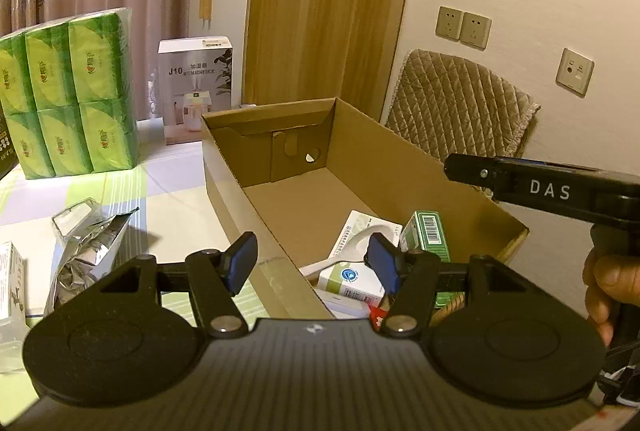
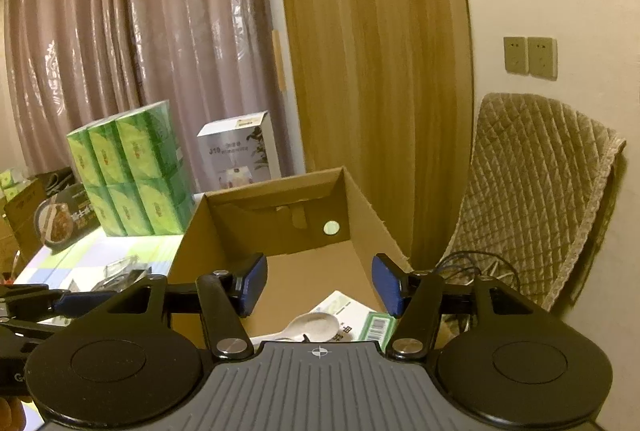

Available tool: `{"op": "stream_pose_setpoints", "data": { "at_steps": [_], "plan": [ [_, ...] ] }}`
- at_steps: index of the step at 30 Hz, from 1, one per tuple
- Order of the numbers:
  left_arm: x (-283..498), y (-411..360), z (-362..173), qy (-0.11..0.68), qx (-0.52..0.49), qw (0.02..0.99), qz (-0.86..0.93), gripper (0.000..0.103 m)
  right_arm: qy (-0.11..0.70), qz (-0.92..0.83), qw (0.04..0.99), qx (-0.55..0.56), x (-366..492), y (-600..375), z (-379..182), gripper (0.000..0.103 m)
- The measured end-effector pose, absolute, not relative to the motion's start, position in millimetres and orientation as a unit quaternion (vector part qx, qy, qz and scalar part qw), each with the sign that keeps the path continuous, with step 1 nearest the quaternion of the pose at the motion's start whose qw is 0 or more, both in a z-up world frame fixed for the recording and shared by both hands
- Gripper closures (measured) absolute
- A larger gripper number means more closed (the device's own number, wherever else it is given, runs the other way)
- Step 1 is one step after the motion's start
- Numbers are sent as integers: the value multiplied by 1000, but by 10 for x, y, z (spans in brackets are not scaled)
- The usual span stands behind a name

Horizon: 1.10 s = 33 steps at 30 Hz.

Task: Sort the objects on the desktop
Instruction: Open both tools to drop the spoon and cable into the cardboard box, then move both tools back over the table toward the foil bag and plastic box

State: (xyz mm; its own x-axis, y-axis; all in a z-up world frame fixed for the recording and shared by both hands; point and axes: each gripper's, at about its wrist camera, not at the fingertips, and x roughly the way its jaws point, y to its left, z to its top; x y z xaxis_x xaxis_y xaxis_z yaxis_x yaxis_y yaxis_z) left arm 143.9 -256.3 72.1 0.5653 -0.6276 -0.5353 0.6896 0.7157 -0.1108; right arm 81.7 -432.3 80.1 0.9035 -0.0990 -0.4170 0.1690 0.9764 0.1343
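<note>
An open cardboard box (image 1: pixel 280 223) stands on the table, also in the right wrist view (image 2: pixel 360 207). Inside its near end lie a white spoon (image 1: pixel 352 251) (image 2: pixel 316 325), white medicine boxes (image 1: pixel 352 281) and a green box with a barcode (image 1: pixel 430 235) (image 2: pixel 376 327). My left gripper (image 1: pixel 314 259) is open and empty, straddling the box's near left wall. My right gripper (image 2: pixel 320 287) is open and empty above the box's near end; its body shows at the right of the left wrist view (image 1: pixel 560 191). A crumpled silver foil bag (image 1: pixel 86 255) lies on the table left of the box.
A green pack of tissues (image 1: pixel 68 95) (image 2: pixel 132 171) and a white humidifier box (image 1: pixel 196 91) (image 2: pixel 240 155) stand at the back of the table. A small white box (image 1: pixel 10 279) lies at the left edge. A chair with a quilted cover (image 1: pixel 460 107) (image 2: pixel 532 191) stands right of the box.
</note>
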Motion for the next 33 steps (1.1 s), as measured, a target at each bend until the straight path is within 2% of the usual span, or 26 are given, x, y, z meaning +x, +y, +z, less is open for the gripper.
{"op": "stream_pose_setpoints", "data": {
  "at_steps": [18, 22, 24, 26, 29, 33],
  "plan": [
    [1457, -2488, 692, 282, 58, 886, -365, 45, 220, -62, 970, 79, 863, -4229, 768, 37],
    [1473, -2459, 689, 282, 57, 887, -361, 43, 219, -60, 971, 79, 864, -4225, 771, 25],
    [1484, -2438, 690, 282, 56, 888, -359, 41, 217, -60, 971, 77, 867, -4206, 772, 16],
    [1493, -2405, 690, 282, 54, 891, -353, 33, 214, -59, 972, 74, 864, -4186, 775, 7],
    [1517, -2340, 689, 281, 52, 895, -344, 27, 209, -57, 973, 73, 872, -4149, 789, 2],
    [1569, -2217, 682, 287, 47, 899, -326, 16, 203, -46, 975, 74, 897, -4073, 815, 2]
  ]
}}
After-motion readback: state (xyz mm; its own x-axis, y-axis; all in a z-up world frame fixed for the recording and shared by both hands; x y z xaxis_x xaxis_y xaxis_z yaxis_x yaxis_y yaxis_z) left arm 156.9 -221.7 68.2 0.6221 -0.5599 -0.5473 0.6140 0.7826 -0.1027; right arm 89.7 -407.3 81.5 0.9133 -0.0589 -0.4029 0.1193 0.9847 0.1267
